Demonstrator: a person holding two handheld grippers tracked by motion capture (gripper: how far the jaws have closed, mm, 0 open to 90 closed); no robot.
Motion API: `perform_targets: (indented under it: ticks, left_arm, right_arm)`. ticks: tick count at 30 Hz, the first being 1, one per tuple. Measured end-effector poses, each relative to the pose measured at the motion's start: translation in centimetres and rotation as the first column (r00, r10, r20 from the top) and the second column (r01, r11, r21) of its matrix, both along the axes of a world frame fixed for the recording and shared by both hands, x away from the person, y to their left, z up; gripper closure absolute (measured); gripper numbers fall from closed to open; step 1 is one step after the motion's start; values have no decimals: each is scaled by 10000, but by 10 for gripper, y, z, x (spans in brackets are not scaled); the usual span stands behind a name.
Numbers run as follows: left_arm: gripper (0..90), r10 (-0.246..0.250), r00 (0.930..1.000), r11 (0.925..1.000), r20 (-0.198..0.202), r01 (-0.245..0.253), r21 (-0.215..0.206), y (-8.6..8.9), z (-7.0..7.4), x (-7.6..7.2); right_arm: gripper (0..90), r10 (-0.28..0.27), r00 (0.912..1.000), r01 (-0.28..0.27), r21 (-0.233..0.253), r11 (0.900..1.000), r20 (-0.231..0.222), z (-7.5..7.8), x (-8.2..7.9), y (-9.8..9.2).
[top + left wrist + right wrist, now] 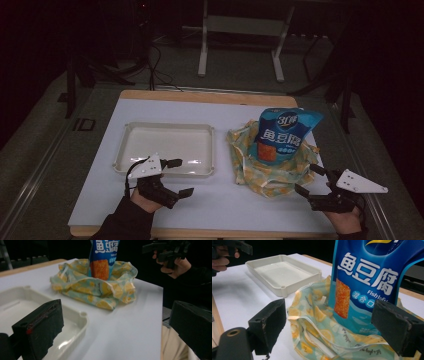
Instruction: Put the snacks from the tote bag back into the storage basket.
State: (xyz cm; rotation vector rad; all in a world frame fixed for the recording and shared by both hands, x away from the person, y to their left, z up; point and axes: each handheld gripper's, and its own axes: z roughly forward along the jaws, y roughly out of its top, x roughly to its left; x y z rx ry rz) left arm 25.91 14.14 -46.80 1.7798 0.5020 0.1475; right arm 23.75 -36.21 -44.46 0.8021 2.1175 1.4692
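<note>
A blue fish tofu snack bag stands upright inside an open yellow-patterned pouch on the right of the white table. A cream tray lies to its left and holds nothing. My left gripper is open over the tray's near right corner. At the pouch's near right side my right gripper stands open, its jaws wide apart and clear of the pouch.
The white table top sits on a wooden board whose edge shows at the back. Beyond it a metal stand rises from a dark floor. Bare table lies in front of the tray and pouch.
</note>
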Motion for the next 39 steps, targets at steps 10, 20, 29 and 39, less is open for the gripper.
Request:
perform_targets:
  ticks: [10,20,29,39]
  left_arm:
    - [2,-453,9989,9990,158,452,57,-27,12,15]
    - [10,-873,9960,9962,171,872,47,-56,15,33]
    - [15,-1037,9942,9944,269,1030,245,-84,16,56]
    - [49,-1178,9927,9920,270,1164,483,-112,18,79]
  right_arm:
    - [126,172,9998,-172,26,9998,-125,5,10,-6]
    - [116,82,9999,-81,90,9999,-104,9,22,-15]
    - [126,-224,9997,224,-7,9997,19,14,37,-21]
    - [144,-467,9989,466,-128,9988,-79,12,50,-22]
